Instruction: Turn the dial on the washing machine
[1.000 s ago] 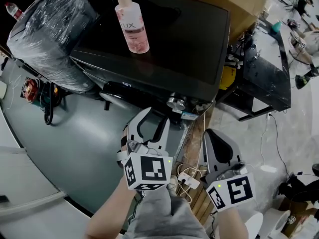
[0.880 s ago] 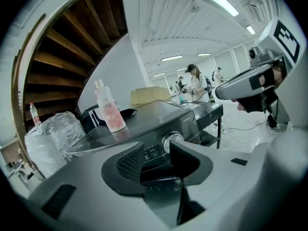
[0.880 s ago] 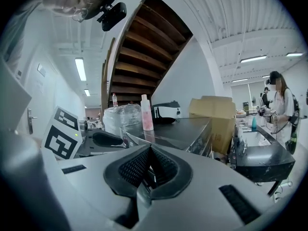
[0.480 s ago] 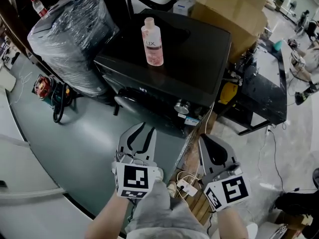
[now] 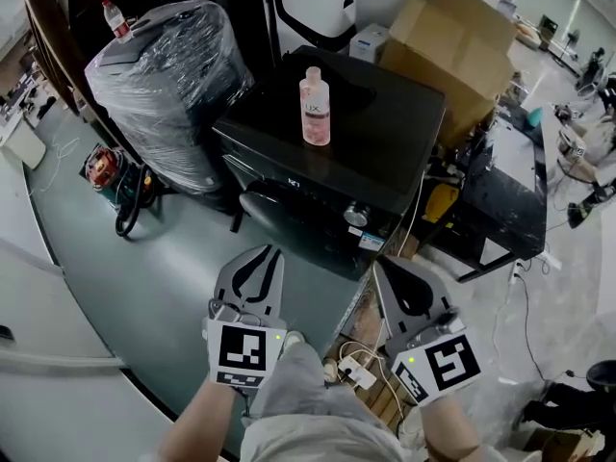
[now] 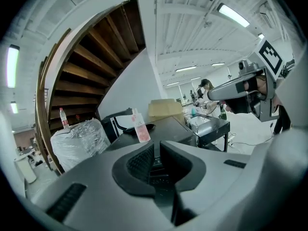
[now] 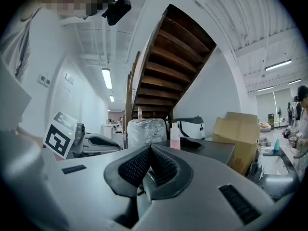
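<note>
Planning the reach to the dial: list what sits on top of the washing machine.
One pink bottle stands upright on the washing machine's black top. The dark shape behind it is too dim to identify.

The boxy washing machine (image 5: 385,142) is glossy black, its round dial (image 5: 357,217) silver, the plastic bottle (image 5: 314,109) pale pink, the cardboard box (image 5: 462,41) tan.

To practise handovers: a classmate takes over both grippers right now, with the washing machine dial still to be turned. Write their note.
Left gripper: empty, jaws a narrow gap apart, have just been closing.
Right gripper: shut, empty.
Both are short of the washing machine and touch nothing.
Dial: front panel, right end. A pink bottle stands on top.
Done: no gripper on the dial yet.
Left: reach the dial, grip it, turn it.
</note>
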The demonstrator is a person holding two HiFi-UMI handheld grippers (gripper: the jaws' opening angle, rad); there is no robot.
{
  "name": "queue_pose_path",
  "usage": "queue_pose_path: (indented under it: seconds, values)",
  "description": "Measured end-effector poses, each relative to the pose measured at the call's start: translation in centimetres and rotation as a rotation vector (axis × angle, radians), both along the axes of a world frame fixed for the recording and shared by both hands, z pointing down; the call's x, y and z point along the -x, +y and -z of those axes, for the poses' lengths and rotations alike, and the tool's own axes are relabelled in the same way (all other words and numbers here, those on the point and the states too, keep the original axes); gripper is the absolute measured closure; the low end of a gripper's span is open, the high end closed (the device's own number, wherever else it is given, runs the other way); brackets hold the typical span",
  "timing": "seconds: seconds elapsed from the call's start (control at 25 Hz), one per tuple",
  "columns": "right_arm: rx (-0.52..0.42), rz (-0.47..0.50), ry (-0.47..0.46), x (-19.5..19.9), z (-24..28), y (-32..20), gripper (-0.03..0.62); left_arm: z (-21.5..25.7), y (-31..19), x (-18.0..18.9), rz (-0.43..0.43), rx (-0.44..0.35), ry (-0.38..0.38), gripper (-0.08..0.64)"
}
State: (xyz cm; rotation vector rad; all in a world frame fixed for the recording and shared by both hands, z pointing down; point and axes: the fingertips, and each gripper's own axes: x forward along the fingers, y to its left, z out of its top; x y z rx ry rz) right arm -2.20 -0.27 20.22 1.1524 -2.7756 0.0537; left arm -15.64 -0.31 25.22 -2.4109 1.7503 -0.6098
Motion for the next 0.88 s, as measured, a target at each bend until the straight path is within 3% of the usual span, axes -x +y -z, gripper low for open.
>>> queue_pose_path:
  seconds: [0.2,0.4,0.64,0.88]
  values:
    - [-0.044,0.039,-0.005,0.5,3.4,1.9,0.565,3.9,2.5,1.1,0.006,-0.056,0.026,0.515]
    - [-0.098,0.069,-0.002,0.9,6.7,3.9,0.566,8.4,5.0,1.4,0.036,-0.152,0.117,0.522]
    - [-0.145,0.068,-0.028,0.8,8.7,5.3,0.565,10.1,7.3,2.0,0.047,-0.166,0.166,0.535]
    - [-0.177,0.076,0.025,1.0,8.7,6.2,0.566,10.2,8.7,2.6,0.054,-0.148,0.170,0.541]
